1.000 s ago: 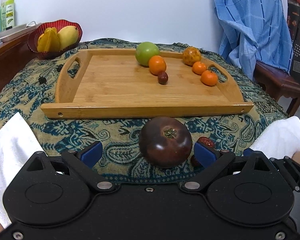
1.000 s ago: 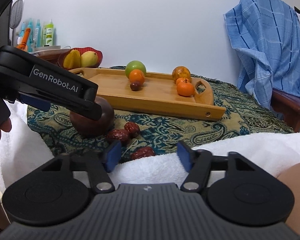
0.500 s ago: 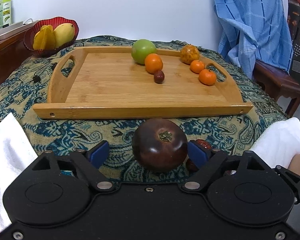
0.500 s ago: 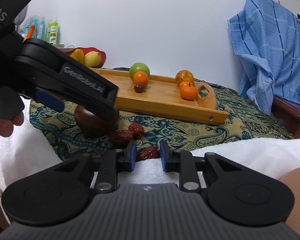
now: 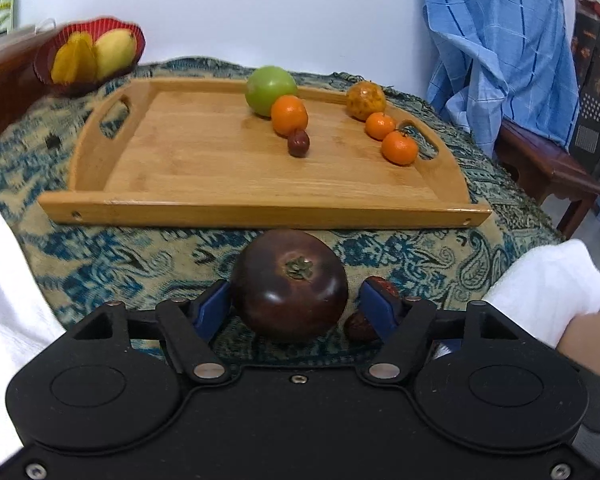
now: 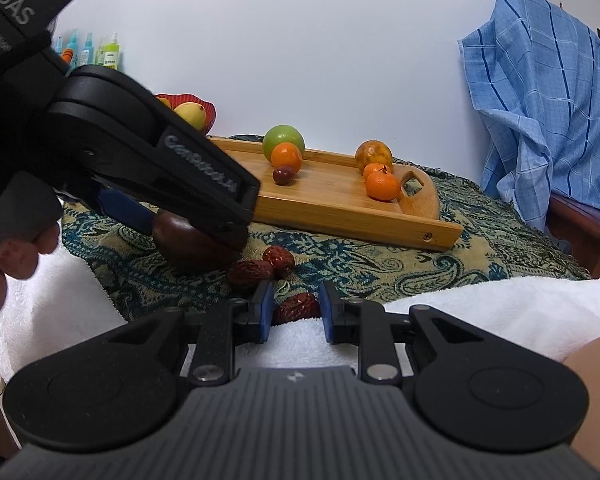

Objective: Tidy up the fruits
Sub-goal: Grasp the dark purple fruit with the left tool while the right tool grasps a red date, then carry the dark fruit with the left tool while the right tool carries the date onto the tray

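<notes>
Six fruits lie on the wooden tray (image 5: 260, 184): one green apple (image 5: 271, 85), one bigger orange (image 5: 289, 115) just in front of it, one small dark red fruit (image 5: 298, 143) in front of that orange, and, near the right handle, one mottled yellow-orange fruit (image 5: 365, 100) with two small mandarins (image 5: 399, 147) in a row before it. Off the tray, on the patterned cloth (image 5: 112, 264), sit one large dark purple fruit (image 5: 289, 285) and three red dates (image 6: 278, 258).

One of the dates, the front date (image 6: 296, 307), lies at the edge of the white towel (image 6: 480, 304) between the blue pads of the right gripper (image 6: 293, 311). Its jaws have just been closing and now the pads press on this date from both sides. The other two dates lie together just right of the dark purple fruit.

The left gripper (image 5: 296, 308) has the dark purple fruit between its jaws, which have just been closing. Its left pad (image 5: 214, 306) is at the fruit's skin, but a small gap remains on the right side, so it is not yet clamped.

Behind the tray's left corner stands one red basket (image 5: 134, 40) with yellow fruits in it; their number I cannot tell.
</notes>
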Action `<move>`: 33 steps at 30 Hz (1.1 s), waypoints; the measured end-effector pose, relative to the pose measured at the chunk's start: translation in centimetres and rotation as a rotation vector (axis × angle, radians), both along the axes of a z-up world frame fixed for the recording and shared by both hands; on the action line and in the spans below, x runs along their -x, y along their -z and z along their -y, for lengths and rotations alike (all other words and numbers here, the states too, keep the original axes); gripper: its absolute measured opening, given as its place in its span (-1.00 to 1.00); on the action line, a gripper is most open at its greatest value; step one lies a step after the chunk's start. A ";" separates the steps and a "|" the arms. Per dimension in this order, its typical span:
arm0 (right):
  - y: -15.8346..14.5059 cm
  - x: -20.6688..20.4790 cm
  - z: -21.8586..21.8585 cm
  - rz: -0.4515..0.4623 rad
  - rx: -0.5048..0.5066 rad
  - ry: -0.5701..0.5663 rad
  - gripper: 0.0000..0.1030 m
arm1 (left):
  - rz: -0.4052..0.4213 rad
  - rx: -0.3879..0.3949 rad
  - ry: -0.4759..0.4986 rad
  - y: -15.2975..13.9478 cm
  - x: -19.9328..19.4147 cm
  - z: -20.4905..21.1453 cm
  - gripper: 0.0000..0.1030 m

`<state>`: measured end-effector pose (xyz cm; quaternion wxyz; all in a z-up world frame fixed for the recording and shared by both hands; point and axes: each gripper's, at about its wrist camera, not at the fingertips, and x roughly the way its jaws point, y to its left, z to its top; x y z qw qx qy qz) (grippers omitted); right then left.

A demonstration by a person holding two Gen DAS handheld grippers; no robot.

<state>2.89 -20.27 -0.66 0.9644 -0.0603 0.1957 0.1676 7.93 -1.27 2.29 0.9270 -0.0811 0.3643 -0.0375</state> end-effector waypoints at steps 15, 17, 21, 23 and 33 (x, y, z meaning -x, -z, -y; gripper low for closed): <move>0.0 0.0 0.1 0.018 -0.033 0.014 -0.44 | -0.003 -0.030 -0.053 -0.1 1.1 -1.0 0.16; -0.1 0.0 0.0 0.020 -0.039 0.014 -0.44 | -0.003 -0.046 -0.056 -0.1 1.7 -1.3 0.16; 0.0 -0.1 0.0 0.018 -0.043 0.015 -0.44 | 0.001 -0.083 -0.059 0.0 3.1 -2.0 0.17; 0.0 -0.1 -0.1 0.016 -0.042 0.011 -0.44 | 0.008 -0.099 -0.052 0.0 3.8 -2.3 0.17; 0.2 -0.1 -0.2 -0.004 0.003 0.002 -0.37 | 0.058 -0.221 -0.003 0.6 5.4 -0.8 0.21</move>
